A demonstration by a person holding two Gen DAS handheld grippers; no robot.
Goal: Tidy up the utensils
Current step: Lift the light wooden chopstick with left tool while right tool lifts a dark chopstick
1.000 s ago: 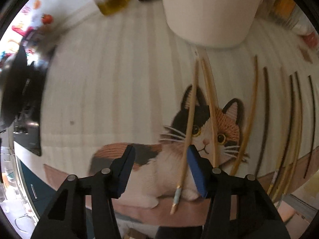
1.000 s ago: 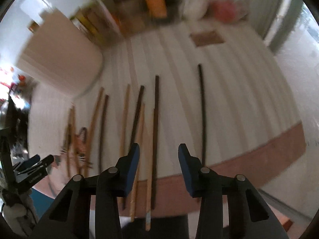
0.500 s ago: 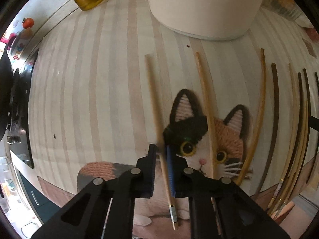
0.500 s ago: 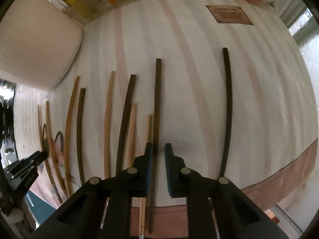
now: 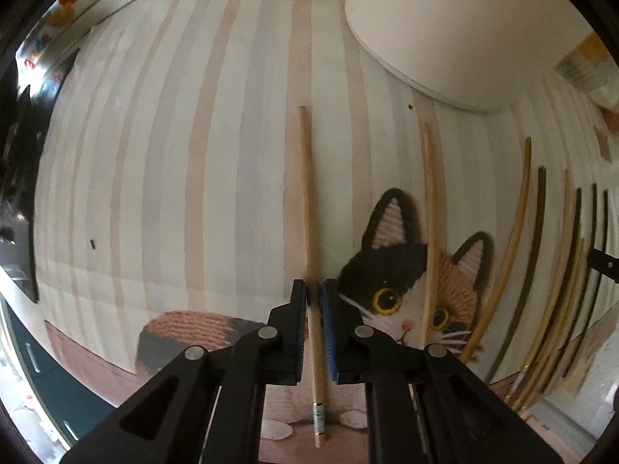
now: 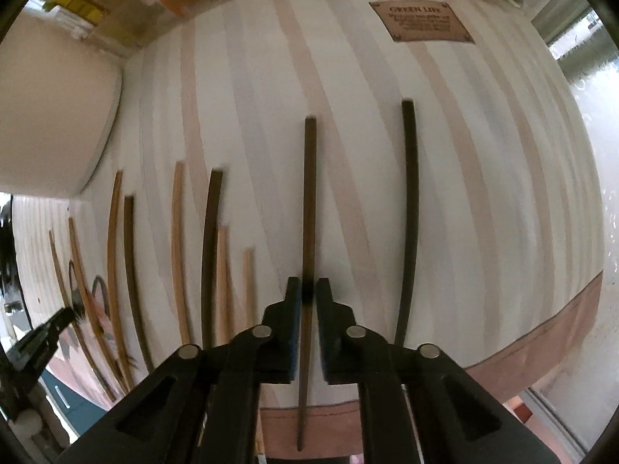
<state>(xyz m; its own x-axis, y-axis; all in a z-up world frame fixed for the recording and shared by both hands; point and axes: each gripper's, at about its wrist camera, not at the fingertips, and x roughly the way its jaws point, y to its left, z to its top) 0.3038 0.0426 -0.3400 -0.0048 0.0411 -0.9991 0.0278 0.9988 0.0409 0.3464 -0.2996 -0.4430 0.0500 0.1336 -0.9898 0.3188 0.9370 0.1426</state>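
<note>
On the striped cat placemat [image 5: 162, 162], both grippers point down with a chopstick each between the fingers. The left gripper [image 5: 314, 297] is clamped shut on a pale wooden chopstick [image 5: 307, 193], which lies off to the left of the cat's face and apart from the rest of the row. The right gripper [image 6: 308, 294] has a dark brown chopstick [image 6: 309, 201] between its fingers, but those jaws are opening, and I can see slivers of gap on both sides further back, so I wouldn't call that a firm hold; the tips are blurry, so whether the pads are touching it at all is hard to say. Next over sits a black chopstick [image 6: 409, 208] on its own, and a whole row of other chopsticks [image 6: 174, 255] lies to the left near the white container [image 5: 456, 27]. Main risk as I see it: the dark stick drops crooked, or rolls into its neighbours. On the left, the grip sits well toward one end, so lifting could let the long end swing and knock the next pale chopstick [image 5: 431, 208].
</note>
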